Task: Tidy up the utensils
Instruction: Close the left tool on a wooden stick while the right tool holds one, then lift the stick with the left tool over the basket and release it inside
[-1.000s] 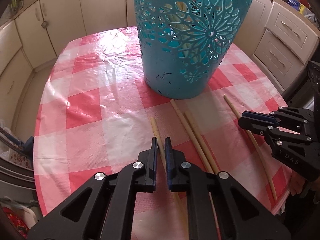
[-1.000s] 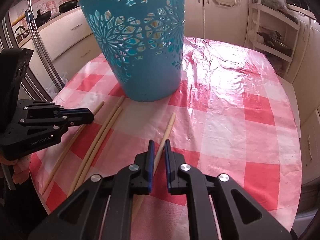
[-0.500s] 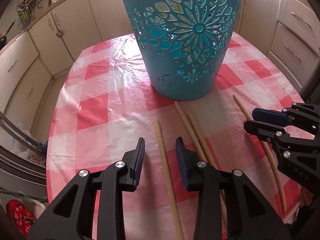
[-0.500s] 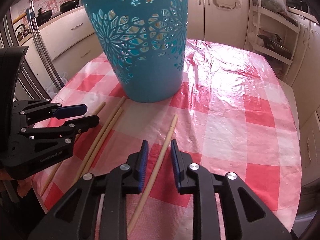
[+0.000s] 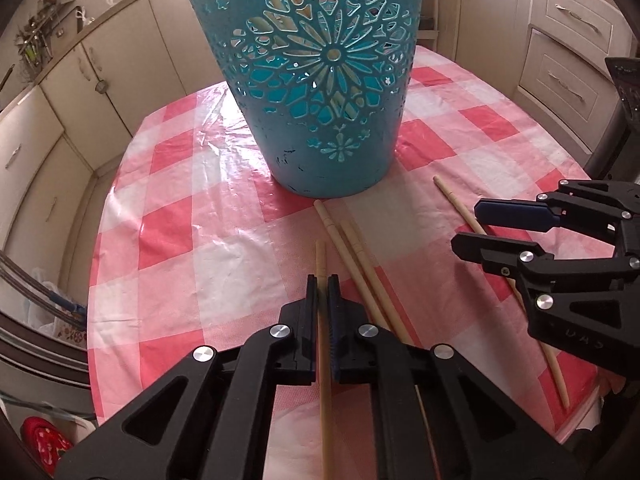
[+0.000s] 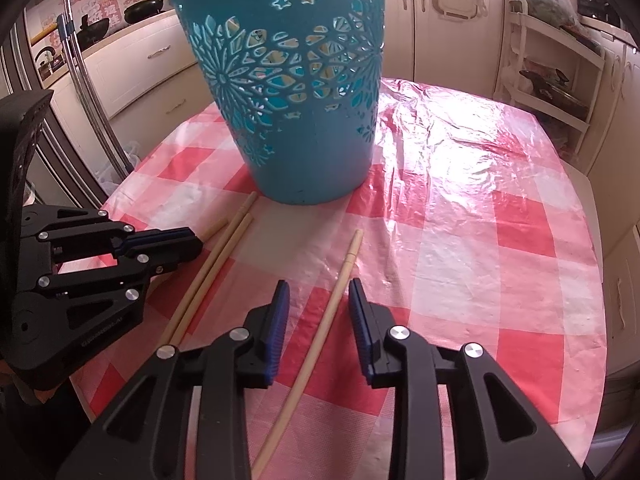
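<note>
Your left gripper (image 5: 322,280) sits at the bottom centre of its own view, jaws pinched tight on a wooden chopstick (image 5: 321,258) whose tip pokes out above the pads toward the teal basket (image 5: 320,120). Just right of it two more chopsticks (image 5: 352,244) lie side by side on the red-and-white checked tablecloth (image 5: 180,200), their far ends close to the basket's base. Further right, a fourth chopstick (image 5: 460,208) runs down toward the lower right, passing under your right gripper (image 5: 466,226), which reaches in from the right edge.

The right wrist view gives what the left cannot: the right gripper (image 6: 316,300), bottom centre, has its jaws spread and opening, with that lone chopstick (image 6: 340,280) lying between the pads, untouched. At the left edge, your left gripper (image 6: 196,242) looks closed from the side, and the pair (image 6: 224,240) lies right of it. The basket (image 6: 304,120) stands upright at upper centre, blocking the table behind. Both grippers tilt steeply down at the cloth.
</note>
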